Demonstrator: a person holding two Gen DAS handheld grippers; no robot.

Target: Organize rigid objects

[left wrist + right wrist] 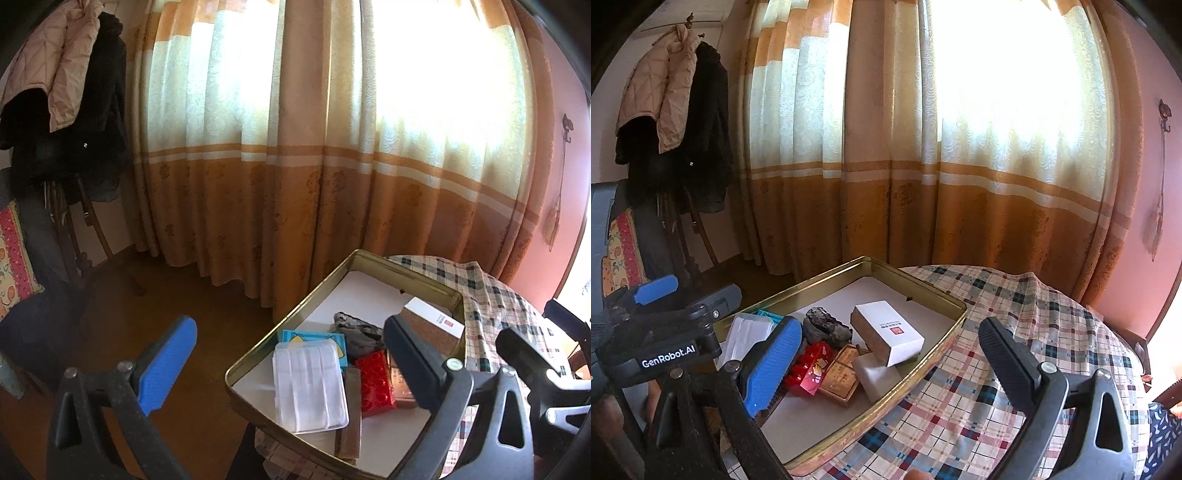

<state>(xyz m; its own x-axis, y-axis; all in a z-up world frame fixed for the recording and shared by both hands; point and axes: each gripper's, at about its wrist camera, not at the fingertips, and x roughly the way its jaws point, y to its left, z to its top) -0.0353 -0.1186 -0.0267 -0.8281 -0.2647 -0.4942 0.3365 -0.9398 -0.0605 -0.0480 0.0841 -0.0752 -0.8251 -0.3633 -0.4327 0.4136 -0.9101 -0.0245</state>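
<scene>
A gold-rimmed tin (923, 286) lies at the edge of a table covered with a checked cloth (997, 373). Inside it are a white box with brown sides (892, 328), a dark rough lump (823, 325), a red studded block (809, 369), a brown box (842, 376), a white block (879, 378), a clear plastic case (310, 384) and a blue box (314, 336). My left gripper (291, 354) hovers open over the tin's left side, holding nothing. My right gripper (890, 360) hangs open above the tin's right rim, also holding nothing.
Orange and cream curtains (923, 166) hang behind the table, lit brightly. A coat rack with a beige and a black jacket (683, 110) stands at the far left, beside a chair with a patterned cushion (14, 266). Wooden floor (184, 295) lies to the table's left, a pink wall (1145, 184) to its right.
</scene>
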